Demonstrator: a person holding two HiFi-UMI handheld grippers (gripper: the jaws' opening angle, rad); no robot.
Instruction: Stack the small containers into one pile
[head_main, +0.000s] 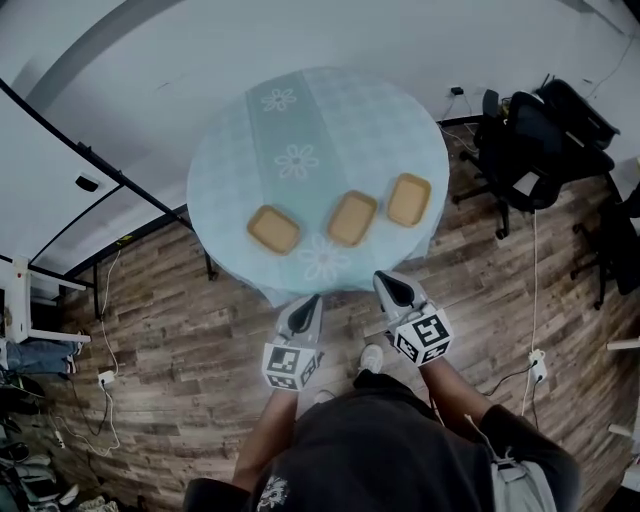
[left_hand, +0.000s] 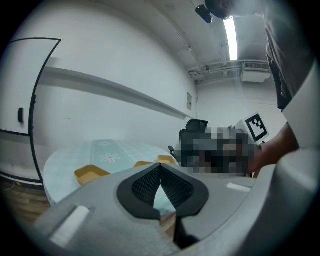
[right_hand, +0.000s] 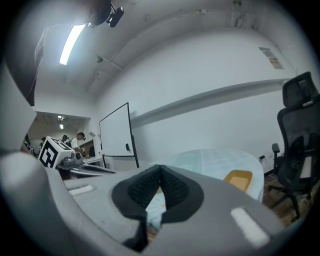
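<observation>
- My left gripper has its fingers pressed together with nothing between them. In the left gripper view the black pads meet at the tip.
- My right gripper is the same, jaws closed on nothing. Both grippers hang over the wood floor at the near edge of the round table, and neither touches a container.
- The only markings near me are the black-and-white square codes on the two marker cubes, which carry no letters.
- A white print on my dark shirt is cut off by the bottom of the frame, so I cannot read it.
- Three small tan containers sit apart in a row on the pale flowered cloth, none stacked: the left container, the middle container and the right container.
- From the right gripper view only one container shows clearly. My own jaws hide most of the tabletop.
- Past the table stands a black office chair.
- A small sign hangs on the far wall, but its print is too small to read.
- A whiteboard stands to one side, and I can see no writing on it.
</observation>
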